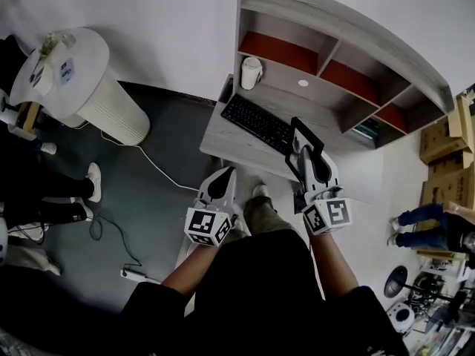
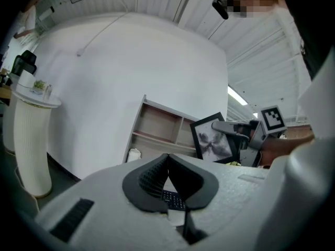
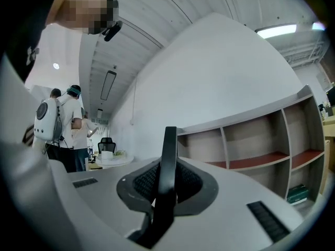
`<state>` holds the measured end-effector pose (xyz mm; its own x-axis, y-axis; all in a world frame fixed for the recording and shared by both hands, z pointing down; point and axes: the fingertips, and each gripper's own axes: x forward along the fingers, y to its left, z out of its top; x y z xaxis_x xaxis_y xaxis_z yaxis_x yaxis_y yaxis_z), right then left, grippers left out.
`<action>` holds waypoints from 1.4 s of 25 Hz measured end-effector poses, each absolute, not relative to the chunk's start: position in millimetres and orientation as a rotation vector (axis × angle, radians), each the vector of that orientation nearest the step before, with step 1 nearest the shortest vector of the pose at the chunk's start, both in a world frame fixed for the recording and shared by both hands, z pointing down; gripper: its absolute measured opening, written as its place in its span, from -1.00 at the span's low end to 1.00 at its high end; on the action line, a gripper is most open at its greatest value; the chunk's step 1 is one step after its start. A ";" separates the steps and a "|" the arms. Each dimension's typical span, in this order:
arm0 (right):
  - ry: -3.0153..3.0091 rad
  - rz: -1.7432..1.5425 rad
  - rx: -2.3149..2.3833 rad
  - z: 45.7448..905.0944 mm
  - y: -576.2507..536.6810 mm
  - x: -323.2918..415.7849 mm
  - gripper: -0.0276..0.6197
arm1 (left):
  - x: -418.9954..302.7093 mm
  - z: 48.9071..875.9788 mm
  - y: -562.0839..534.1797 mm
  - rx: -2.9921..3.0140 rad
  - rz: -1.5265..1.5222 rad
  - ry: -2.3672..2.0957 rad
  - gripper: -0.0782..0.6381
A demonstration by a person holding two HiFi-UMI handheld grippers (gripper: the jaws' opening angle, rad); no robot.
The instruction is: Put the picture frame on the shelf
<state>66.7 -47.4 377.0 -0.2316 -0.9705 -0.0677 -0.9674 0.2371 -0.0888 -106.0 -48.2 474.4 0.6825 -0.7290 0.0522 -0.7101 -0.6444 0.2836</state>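
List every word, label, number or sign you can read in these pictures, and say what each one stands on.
No text reads clearly.
Stickers on the white stand: too blurred to read.
Keyboard keys: too small to read.
Cardboard boxes: print too small to read.
Picture frame: an image only, no writing visible.
Cubes on the left gripper and right gripper: square black-and-white marker patterns, no letters.

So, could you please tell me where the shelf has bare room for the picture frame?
On the grey wooden shelf unit, the red-floored upper compartments look bare, and the lower bay is mostly bare right of the white cup. Crowded: the desk front, filled by the black keyboard, and bottom right, where green books lie.
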 end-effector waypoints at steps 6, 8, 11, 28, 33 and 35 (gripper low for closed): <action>2.364 -0.047 -1.758 359.8 -108.9 65.8 -0.79 | -105.7 473.4 -73.3 2.633 -0.079 -1.172 -0.73; 2.362 -0.033 -1.715 354.6 -132.7 66.5 -0.79 | -101.0 471.3 -88.6 2.650 -0.058 -1.182 -0.73; 2.365 -0.037 -1.665 352.0 -170.4 72.1 -0.79 | -91.3 465.9 -116.6 2.667 -0.028 -1.206 -0.73; 2.404 -0.086 -1.489 358.9 -385.9 80.9 -0.79 | -65.0 452.7 -254.4 2.639 -0.018 -1.211 -0.73; 2.451 -0.051 -1.497 362.6 -419.4 70.8 -0.79 | -70.1 461.5 -261.7 2.607 -0.004 -1.228 -0.73; 2.468 -0.048 -1.494 365.7 -428.9 67.3 -0.79 | -71.4 464.8 -260.7 2.611 0.012 -1.235 -0.73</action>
